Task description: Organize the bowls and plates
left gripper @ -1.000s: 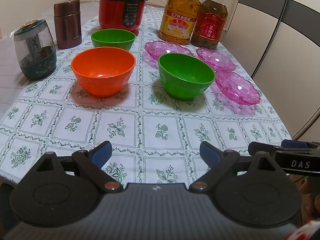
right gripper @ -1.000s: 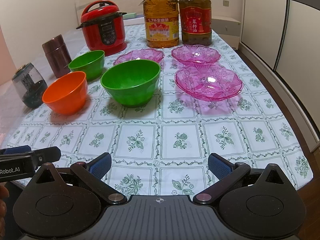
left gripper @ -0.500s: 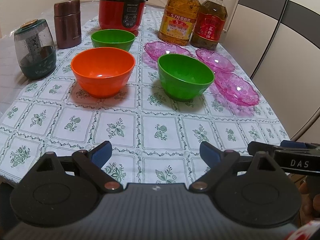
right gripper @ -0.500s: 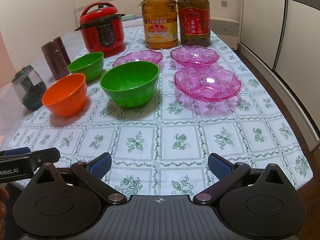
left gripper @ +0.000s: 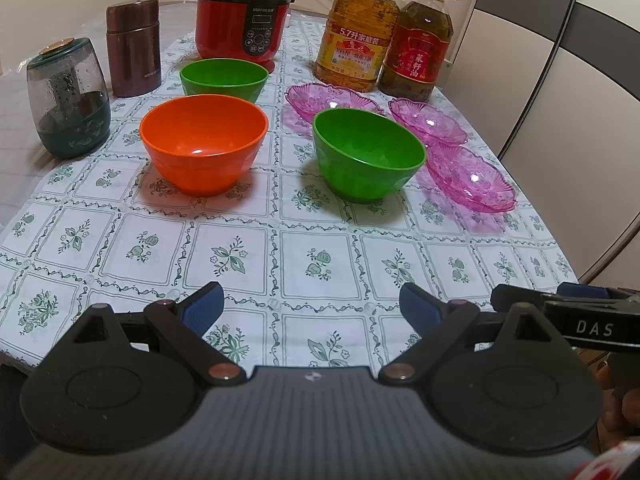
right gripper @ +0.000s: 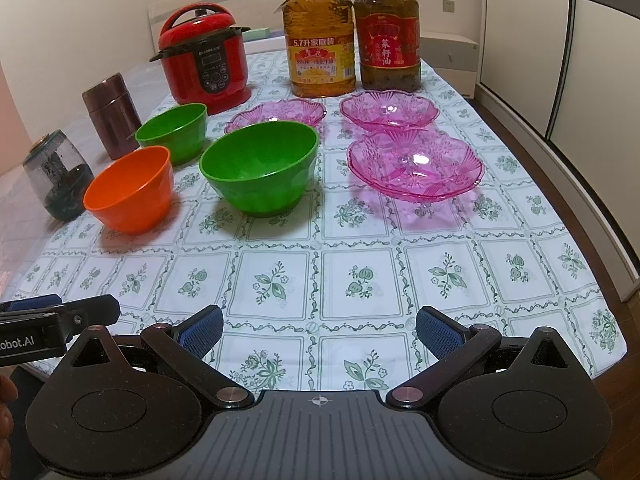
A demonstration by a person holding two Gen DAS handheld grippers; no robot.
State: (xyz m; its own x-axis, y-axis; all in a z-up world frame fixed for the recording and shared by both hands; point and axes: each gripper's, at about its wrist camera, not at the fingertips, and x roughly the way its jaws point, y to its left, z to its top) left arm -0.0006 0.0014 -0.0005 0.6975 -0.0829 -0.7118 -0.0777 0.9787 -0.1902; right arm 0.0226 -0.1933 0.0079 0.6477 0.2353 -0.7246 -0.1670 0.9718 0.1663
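- Two oil jugs stand farthest ahead of the tongs: the yellow oil jug (right gripper: 321,40) reads "5.7升家庭装", the red-labelled oil jug (right gripper: 387,36) "菜籽油".
- Left gripper (left gripper: 312,308) and right gripper (right gripper: 319,326) both gape wide, holding nothing, over the near tablecloth (right gripper: 320,276).
- Ahead sit the orange bowl (left gripper: 203,148), near green bowl (right gripper: 260,166), far green bowl (right gripper: 174,132) and three pink plates (right gripper: 414,164).
- Red cooker (left gripper: 244,16) stands beyond, its brand unreadable.

orange bowl (left gripper: 204,148), green bowls, pink plates

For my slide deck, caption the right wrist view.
Open right gripper faces three bowls and three pink plates on the tablecloth.
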